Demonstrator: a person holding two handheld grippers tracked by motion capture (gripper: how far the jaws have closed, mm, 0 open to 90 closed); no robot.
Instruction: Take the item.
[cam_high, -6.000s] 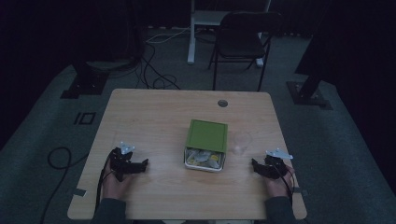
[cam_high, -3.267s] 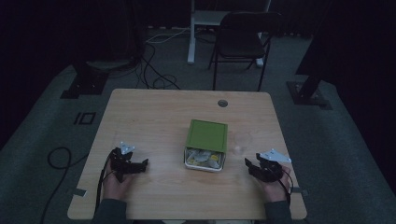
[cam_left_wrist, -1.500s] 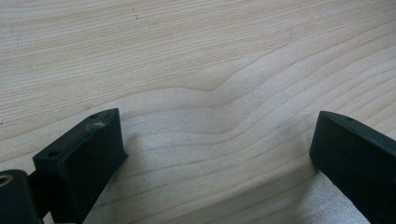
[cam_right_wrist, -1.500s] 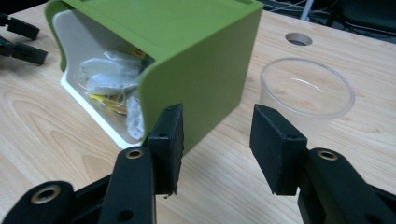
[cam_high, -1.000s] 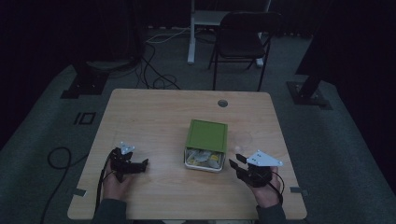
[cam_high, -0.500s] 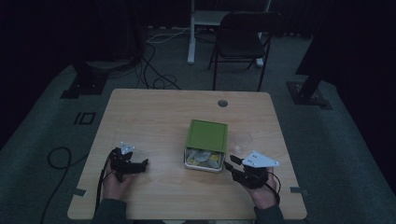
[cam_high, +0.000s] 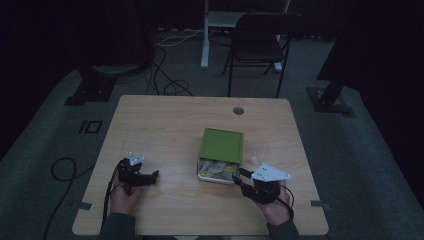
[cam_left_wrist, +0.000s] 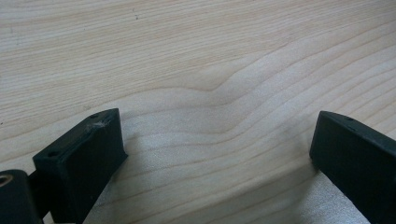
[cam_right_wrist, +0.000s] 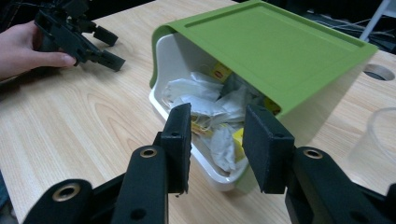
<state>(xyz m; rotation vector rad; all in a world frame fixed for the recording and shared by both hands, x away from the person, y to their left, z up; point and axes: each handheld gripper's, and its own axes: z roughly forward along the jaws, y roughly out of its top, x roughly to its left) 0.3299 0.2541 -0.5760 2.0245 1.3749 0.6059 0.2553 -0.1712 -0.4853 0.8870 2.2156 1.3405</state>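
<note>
Dim room: grey carpet (cam_high: 45, 135), black folding chair (cam_high: 260, 42), floor cables (cam_high: 165, 75).

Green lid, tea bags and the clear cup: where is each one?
Green lid (cam_right_wrist: 280, 44), right gripper view, its flat top.
Tea bags (cam_right_wrist: 205, 100), right gripper view, a white sachet.
Clear cup (cam_right_wrist: 378, 135), right gripper view, its wall.

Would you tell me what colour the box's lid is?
The lid is green, clearest in the right gripper view.

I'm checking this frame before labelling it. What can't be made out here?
- Far part of the white box, right gripper view: the green lid covers it.
- Print on the tea bags: too small; in the high view the bags are dim.
- Clear cup, right gripper view: cut off by the right edge.
</note>
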